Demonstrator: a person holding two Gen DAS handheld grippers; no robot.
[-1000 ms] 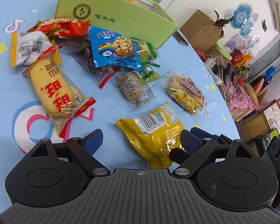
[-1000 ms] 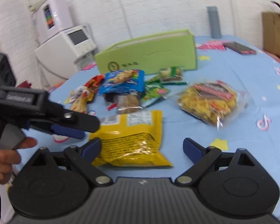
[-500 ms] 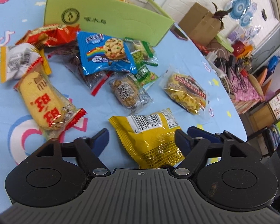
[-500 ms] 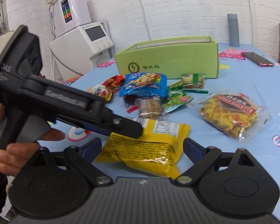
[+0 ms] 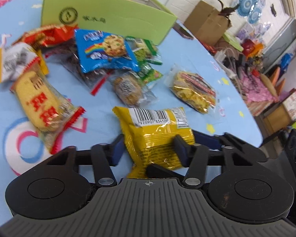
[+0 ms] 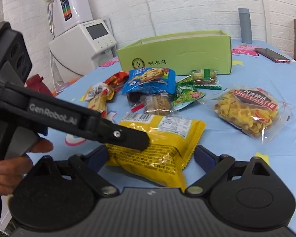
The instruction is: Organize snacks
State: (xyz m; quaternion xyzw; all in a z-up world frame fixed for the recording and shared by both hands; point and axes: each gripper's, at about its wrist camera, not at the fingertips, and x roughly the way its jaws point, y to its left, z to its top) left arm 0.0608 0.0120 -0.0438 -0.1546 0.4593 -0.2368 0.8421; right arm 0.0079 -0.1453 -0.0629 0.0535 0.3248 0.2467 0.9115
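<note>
Round blue table with an open green box at its far side; nearly every snack lies outside it, so sorting has barely begun. The near yellow packet, long axis pointing toward the box, sits pinched as the left gripper fingers have just been closing on it. The right gripper fingers stand wide around it.

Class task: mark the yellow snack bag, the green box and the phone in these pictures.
yellow snack bag (image 5: 155, 136): left wrist view, crinkled middle.
green box (image 6: 179, 53): right wrist view, front wall.
phone (image 6: 272, 55): right wrist view, its screen.
</note>
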